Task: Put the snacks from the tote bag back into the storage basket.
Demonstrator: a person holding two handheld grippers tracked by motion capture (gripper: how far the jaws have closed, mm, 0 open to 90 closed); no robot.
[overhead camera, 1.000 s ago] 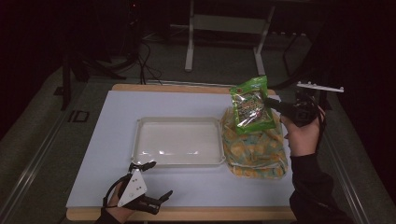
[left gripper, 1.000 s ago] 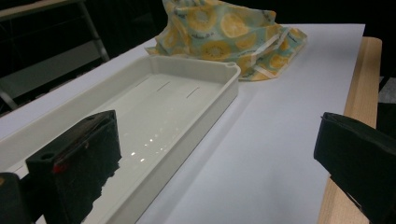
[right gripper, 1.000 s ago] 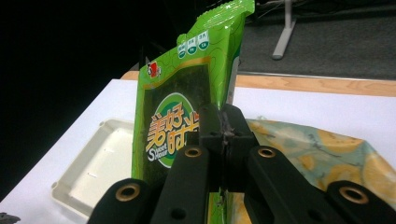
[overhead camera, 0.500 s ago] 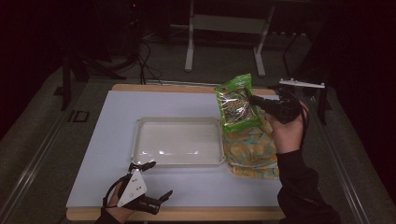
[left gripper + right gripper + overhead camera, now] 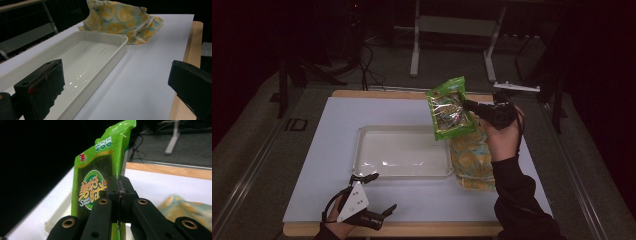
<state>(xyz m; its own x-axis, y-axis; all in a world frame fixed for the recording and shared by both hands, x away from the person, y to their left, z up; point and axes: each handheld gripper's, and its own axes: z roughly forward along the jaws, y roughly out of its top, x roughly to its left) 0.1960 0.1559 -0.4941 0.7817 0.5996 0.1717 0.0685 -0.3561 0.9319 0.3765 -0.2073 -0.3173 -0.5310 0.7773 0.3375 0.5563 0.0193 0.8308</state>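
Note:
A green snack packet [image 5: 448, 110] hangs in the air above the right end of the white tray [image 5: 362, 155], with my right gripper [image 5: 472, 106] shut on its edge. In the right gripper view the two jaws press together on the packet [image 5: 96, 185], which stands upright in front of them. A yellow and teal cloth bag [image 5: 472, 160] lies on the table right of the tray, partly under the right hand. My left gripper [image 5: 382, 197] rests open near the table's front edge, its jaws wide apart with nothing between them; the tray [image 5: 105, 57] and the bag [image 5: 122, 20] lie ahead of it.
A white sheet [image 5: 327, 150] covers the wooden table [image 5: 362, 93], whose edge shows at the back and front. Beyond the table stand metal stand legs [image 5: 414, 55] and cables on a dark floor.
The right hand has carried the green packet leftward, from above the cloth bag to above the tray's right end. The left gripper has stayed in place.

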